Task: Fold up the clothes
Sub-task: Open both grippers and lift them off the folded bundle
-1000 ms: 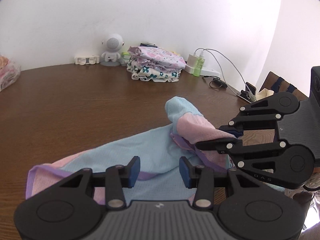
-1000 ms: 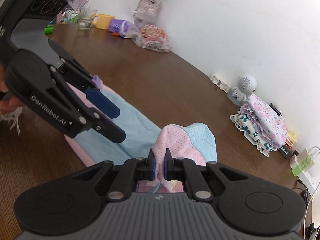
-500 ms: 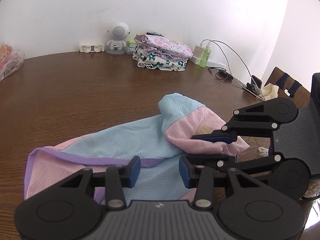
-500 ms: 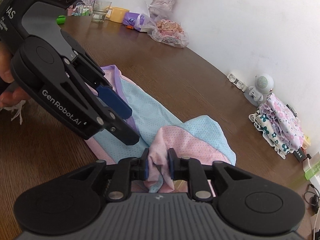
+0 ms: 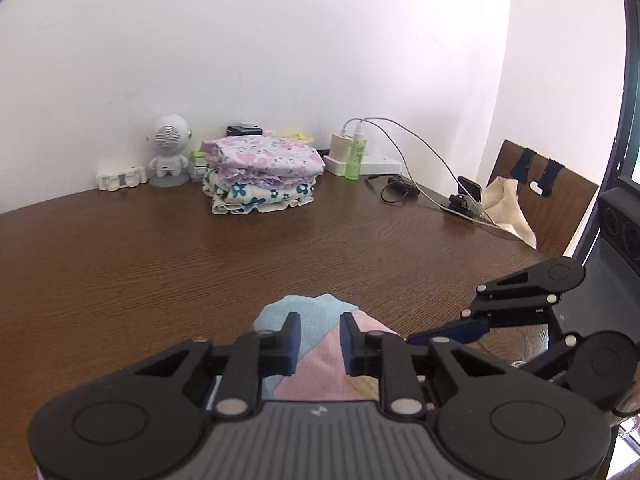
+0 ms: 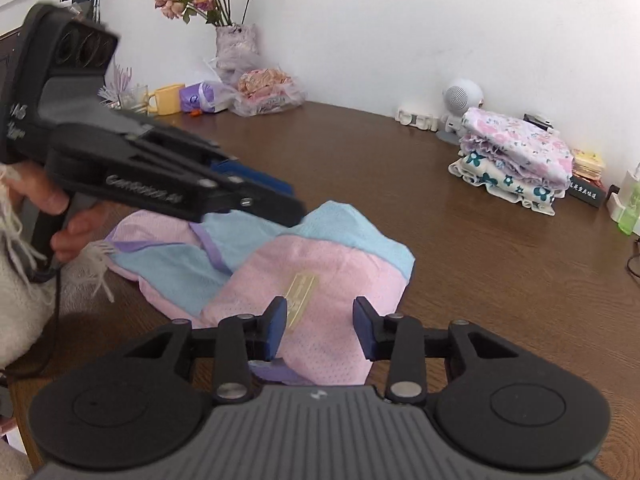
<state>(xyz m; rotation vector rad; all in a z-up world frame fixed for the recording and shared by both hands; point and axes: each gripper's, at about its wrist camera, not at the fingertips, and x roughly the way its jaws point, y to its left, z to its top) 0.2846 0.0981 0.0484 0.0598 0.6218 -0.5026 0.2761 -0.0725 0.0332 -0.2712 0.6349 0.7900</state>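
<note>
Garment: the pink and blue garment [image 6: 320,264] lies on the brown table [image 6: 460,240] in front of me, doubled over itself, with a pink panel on top and blue showing at its far edge and to the left.

Right gripper: my right gripper [image 6: 320,326] pinched a pink fold a second ago; its jaws have just been opening and now stand clearly apart. The pink cloth lies under and between the pads, but they do not press on it, so I have let the fold go.

Left gripper: my left gripper [image 5: 316,344] has just been closing from a wider gap to a narrow one. The pads stand a little apart above the folded pink and blue cloth. I see no cloth pinched between them.

Change: the raised flap I was carrying now lies flat over the rest of the garment, and the bundle looks shorter and thicker than it did a second ago.

Meaning: I judge this fold laid. The purple-trimmed edge at the left still sticks out loosely, so another fold or some tidying seems due.

Finished pile: a stack of folded floral clothes [image 6: 516,156] sits near the wall, well apart from this garment, and is probably where it belongs.
</note>
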